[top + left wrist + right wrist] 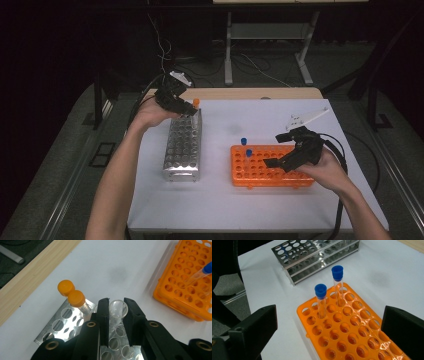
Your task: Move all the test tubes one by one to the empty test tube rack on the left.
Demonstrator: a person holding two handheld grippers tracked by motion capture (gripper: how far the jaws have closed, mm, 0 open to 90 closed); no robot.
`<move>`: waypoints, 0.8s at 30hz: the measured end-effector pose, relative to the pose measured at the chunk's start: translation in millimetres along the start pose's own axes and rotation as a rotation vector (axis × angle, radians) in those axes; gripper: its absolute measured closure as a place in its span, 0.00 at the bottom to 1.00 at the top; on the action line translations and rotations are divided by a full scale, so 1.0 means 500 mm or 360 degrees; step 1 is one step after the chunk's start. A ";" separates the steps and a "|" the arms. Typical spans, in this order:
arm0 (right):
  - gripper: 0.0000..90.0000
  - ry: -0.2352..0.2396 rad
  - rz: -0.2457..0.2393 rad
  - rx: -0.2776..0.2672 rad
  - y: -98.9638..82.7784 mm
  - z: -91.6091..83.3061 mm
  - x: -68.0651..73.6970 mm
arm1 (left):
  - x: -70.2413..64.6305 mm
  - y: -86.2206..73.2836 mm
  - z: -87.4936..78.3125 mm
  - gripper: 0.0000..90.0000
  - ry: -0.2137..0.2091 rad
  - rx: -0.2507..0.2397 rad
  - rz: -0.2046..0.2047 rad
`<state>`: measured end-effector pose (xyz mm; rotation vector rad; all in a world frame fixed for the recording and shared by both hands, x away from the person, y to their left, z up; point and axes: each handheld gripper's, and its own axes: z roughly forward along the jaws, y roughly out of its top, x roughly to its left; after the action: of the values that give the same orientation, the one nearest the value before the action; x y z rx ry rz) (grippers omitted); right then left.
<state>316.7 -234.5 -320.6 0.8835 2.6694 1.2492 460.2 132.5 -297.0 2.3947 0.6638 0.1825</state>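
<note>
Near: right tool (284, 149), jaws wide apart, empty, hangs over orange rack (352, 335) w/ two blue-capped tubes (321, 301), prob. ready for next pick. Far: left tool (116, 315) clamped on open clear tube (118, 308), just above steel rack (183, 146) at worktop (220, 205) far-left end, beside two orange-capped tubes (76, 298), for seating in a hole.

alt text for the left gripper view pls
The left gripper has its two black jaws shut on an uncapped clear tube above a metal rack on a white table. Two orange-capped tubes stand in the rack, and an orange rack lies at right.
</note>
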 end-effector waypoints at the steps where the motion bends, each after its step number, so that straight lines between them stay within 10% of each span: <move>1: 0.00 0.0001 0.0006 0.0006 -0.001 0.002 0.000 | 0.001 -0.001 0.003 0.83 -0.0004 0.0003 0.0001; 24: 0.00 0.0033 0.0014 0.0049 -0.034 0.033 -0.003 | 0.007 -0.035 0.059 0.82 -0.0026 0.0023 -0.0025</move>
<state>314.6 -232.5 -344.0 0.8920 2.7111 1.2287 464.3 129.8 -331.4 2.4014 0.6780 0.1518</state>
